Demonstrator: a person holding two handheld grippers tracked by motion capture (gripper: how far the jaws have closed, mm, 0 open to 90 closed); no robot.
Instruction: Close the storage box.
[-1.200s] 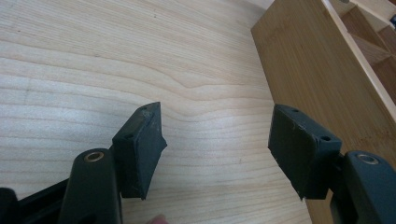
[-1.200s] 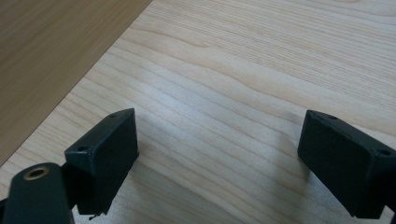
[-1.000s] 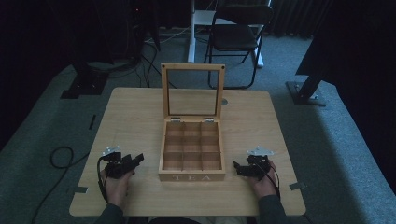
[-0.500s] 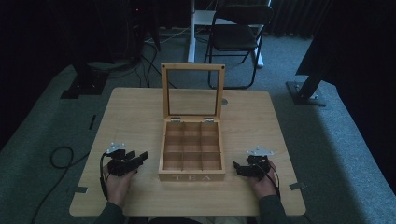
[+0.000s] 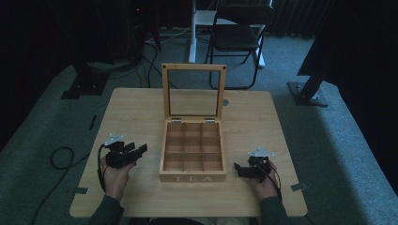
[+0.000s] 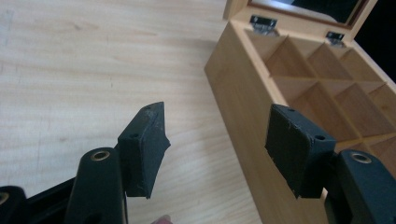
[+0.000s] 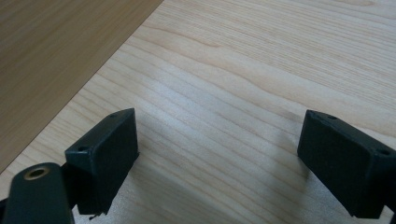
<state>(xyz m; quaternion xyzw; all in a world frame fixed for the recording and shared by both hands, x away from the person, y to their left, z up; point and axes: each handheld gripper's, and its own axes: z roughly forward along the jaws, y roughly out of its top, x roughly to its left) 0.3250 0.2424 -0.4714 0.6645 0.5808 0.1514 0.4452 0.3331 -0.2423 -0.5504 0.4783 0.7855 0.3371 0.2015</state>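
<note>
A wooden tea box [image 5: 193, 150] sits at the middle of the light wood surface [image 5: 131, 108], its glass-paned lid [image 5: 193, 91] standing upright at the far side and its nine compartments bare. The left claw [image 5: 136, 152] rests on the surface just left of the box, near its front half, jaws spread with nothing between them; in the left gripper view the box wall [image 6: 243, 107] lies just beside the right jaw. The right claw [image 5: 240, 169] lies near the box's front right corner, jaws spread and holding nothing. Compared with a second ago, the left claw has edged slightly nearer the person; the right one has hardly shifted. A black chair [image 5: 239, 33] stands beyond the surface.
</note>
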